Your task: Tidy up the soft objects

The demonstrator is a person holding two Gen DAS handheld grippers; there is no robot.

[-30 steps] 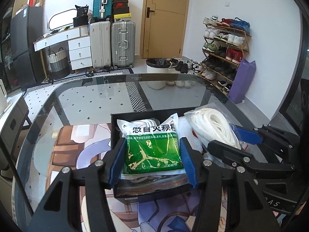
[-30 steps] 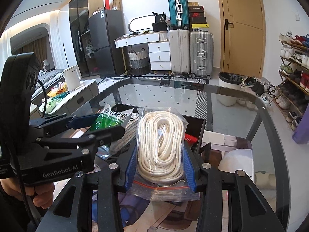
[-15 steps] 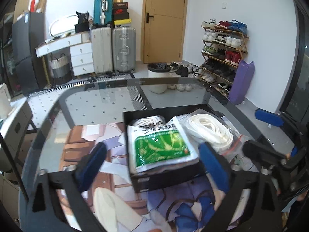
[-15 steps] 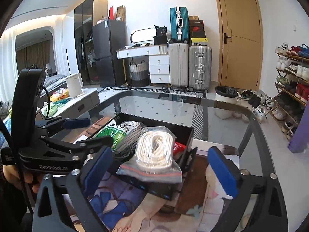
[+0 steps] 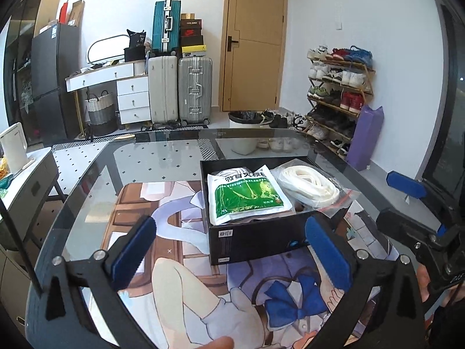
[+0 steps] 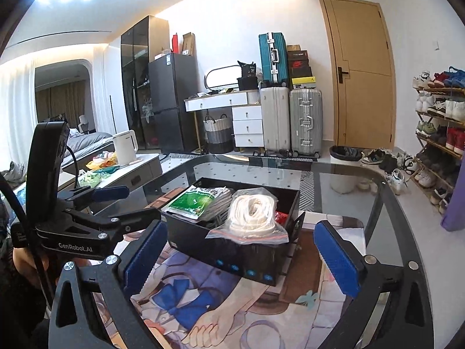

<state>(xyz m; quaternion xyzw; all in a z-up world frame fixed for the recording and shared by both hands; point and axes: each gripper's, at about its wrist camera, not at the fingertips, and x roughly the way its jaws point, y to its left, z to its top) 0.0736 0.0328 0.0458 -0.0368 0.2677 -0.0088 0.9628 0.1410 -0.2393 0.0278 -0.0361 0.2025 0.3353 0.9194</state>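
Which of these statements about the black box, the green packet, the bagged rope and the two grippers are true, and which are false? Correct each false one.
1. The left gripper holds the green packet. False: its jaws are wide open and empty, and the packet lies in the black box.
2. The bagged white rope rests on the box, its bag hanging over the rim. True.
3. The right gripper is open. True.
4. The box stands on bare glass. False: it stands on a printed mat on the glass table.
5. The packet lies left of the rope in the left wrist view. True.
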